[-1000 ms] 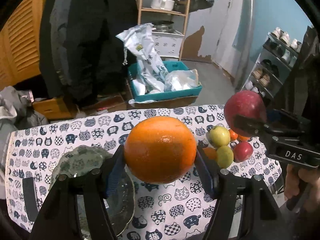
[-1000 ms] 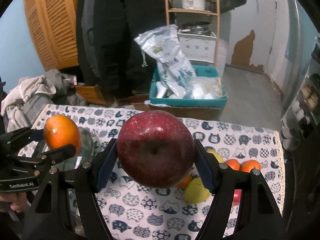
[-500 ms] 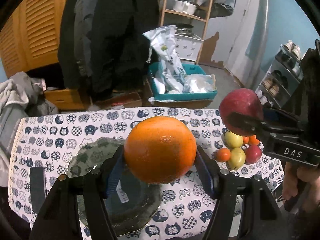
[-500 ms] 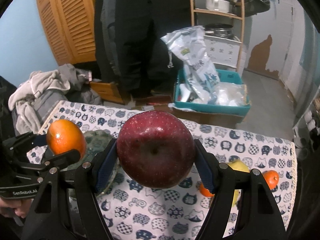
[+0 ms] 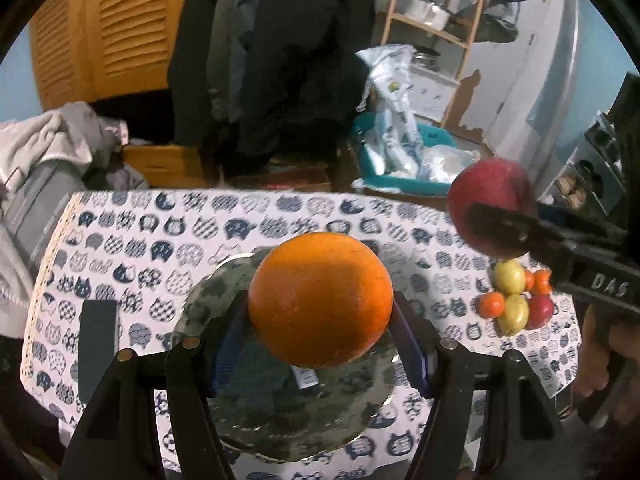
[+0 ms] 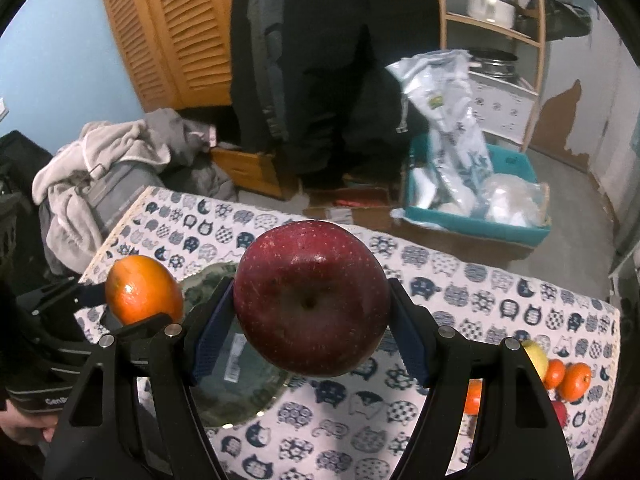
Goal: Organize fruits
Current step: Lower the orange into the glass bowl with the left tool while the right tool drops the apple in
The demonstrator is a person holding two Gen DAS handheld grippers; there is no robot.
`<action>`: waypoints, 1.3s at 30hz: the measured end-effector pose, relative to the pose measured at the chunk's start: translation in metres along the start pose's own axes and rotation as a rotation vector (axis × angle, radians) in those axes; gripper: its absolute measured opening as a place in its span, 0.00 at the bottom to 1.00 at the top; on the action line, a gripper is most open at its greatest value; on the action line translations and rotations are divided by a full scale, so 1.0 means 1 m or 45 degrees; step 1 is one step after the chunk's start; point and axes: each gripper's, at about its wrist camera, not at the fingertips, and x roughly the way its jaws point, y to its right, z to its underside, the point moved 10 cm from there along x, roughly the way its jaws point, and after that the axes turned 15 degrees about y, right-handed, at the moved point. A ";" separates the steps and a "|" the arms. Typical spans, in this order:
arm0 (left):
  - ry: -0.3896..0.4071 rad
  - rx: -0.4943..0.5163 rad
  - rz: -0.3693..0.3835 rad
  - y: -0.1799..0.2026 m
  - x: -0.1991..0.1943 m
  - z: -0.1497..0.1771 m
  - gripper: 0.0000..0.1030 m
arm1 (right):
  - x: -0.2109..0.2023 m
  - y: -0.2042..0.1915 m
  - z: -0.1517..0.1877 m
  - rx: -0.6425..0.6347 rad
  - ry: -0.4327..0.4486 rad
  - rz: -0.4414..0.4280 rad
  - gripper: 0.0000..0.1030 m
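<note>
1. The left claw is clamped on a large orange, blue pads pressing its two flanks; the fruit sits squarely between the fingers and hangs in the air.

2. Directly below and beyond that claw lies a round, dark green mottled plate on the cat-print cloth covering the surface. The orange is above the plate, not touching it.

3. Left of the left claw, a flat dark rectangular object rests on the cloth, well apart from the plate.

4. The right claw grips a dark red apple, its pads tight on both sides and the fruit's dimpled end turned toward the camera. In the left wrist view the same apple appears up and to the right of the orange, held clear of the cloth.

5. From the right wrist view, the plate lies below and to the left of the right claw, partly under the apple, and the left claw with its orange hangs just beside it on the left.

6. Far right of both claws, a small cluster of loose fruit sits together on the cloth: yellow-green ones, small orange ones and a red one, touching one another.

7. A hand holds the right claw's handle at the frame's right edge.
</note>
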 end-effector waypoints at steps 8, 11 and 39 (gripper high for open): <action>-0.115 -0.085 -0.065 -0.040 0.017 0.033 0.67 | 0.028 -0.034 0.012 -0.039 -0.063 -0.063 0.71; -0.136 -0.094 -0.105 -0.053 0.021 0.043 0.67 | 0.038 -0.043 0.019 -0.043 -0.091 -0.084 0.71; -0.447 -0.107 -0.242 -0.078 0.075 0.127 0.68 | 0.075 -0.071 0.072 -0.037 -0.260 -0.154 0.71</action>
